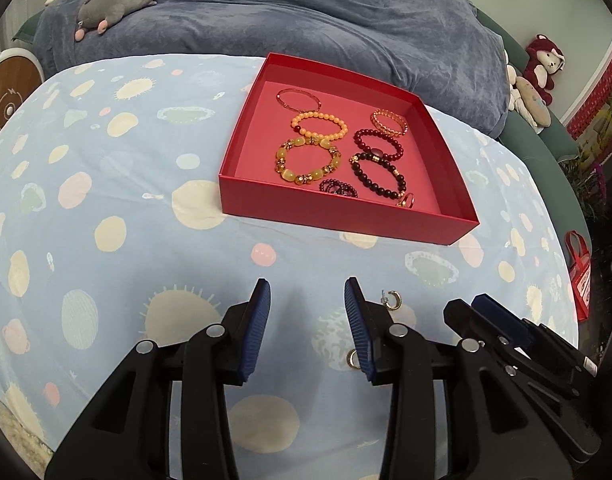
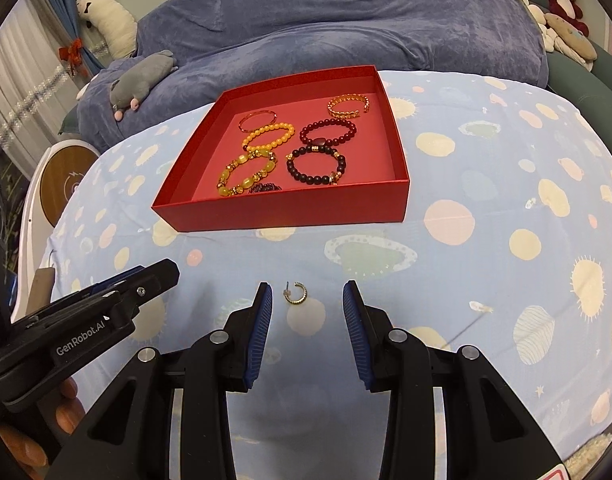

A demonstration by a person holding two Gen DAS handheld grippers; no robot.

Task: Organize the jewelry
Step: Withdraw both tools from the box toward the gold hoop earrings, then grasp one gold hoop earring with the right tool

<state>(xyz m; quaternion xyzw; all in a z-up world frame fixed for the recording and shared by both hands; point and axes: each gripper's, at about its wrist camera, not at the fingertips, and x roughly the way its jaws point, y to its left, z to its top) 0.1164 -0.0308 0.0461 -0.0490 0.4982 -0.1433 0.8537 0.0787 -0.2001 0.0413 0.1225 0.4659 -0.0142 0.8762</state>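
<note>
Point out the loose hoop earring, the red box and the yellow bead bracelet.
hoop earring [image 2: 296, 293], right wrist view, on its gold curve.
red box [image 2: 290, 212], right wrist view, near outer wall.
yellow bead bracelet [image 1: 320, 125], left wrist view, on its beads.

Both wrist views down toward red box [image 1: 347, 216]

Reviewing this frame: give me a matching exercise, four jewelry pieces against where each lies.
Column one:
1. thin bangle
2. gold cuff
3. small ring
4. hoop earring

Column two:
A. on the sheet, outside the red box
B. box, far right
C. box, far left
D. box, near right corner

Pairs: 1-C, 2-B, 3-D, 4-A
</note>
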